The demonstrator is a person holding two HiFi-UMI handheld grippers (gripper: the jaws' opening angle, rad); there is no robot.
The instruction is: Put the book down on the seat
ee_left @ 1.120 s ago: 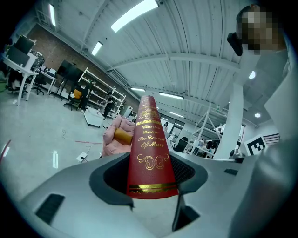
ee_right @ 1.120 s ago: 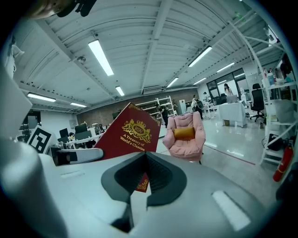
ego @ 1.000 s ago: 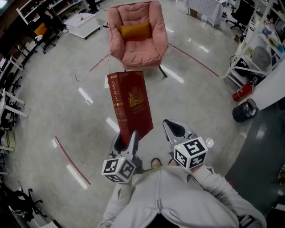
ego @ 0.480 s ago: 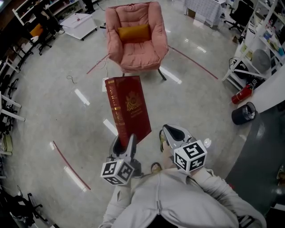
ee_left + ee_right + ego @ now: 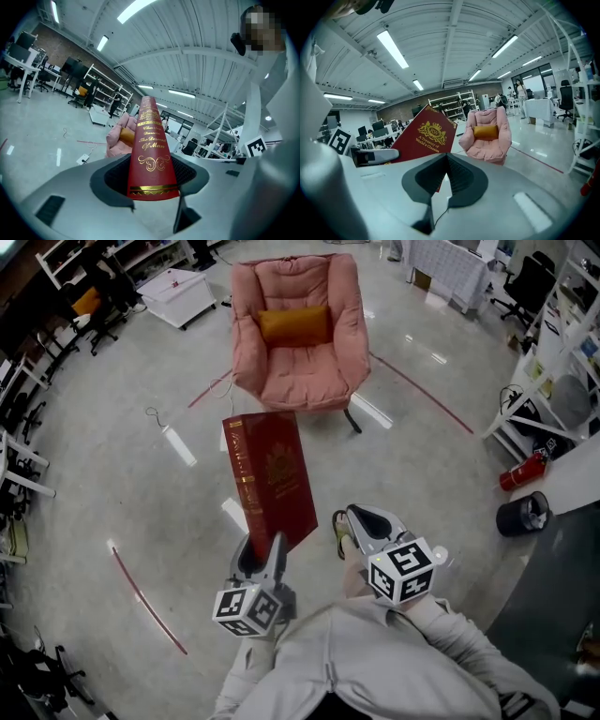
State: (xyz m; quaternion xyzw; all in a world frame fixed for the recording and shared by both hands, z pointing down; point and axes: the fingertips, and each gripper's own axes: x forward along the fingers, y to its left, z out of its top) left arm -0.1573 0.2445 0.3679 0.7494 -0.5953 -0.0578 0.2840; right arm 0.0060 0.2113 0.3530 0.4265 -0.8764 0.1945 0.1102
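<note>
The book's (image 5: 272,474) lower end hides inside the left gripper's (image 5: 264,554) clamping jaws, rising toward 12 o'clock (right gripper (image 5: 361,521) empty, jaws pressed together).

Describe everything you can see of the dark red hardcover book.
The dark red hardcover book has gold lettering on its spine and a gold crest on the front cover. It is closed, upright and tilted, held in the air short of the pink armchair. Only the left gripper touches it, clamping its lower end.
</note>
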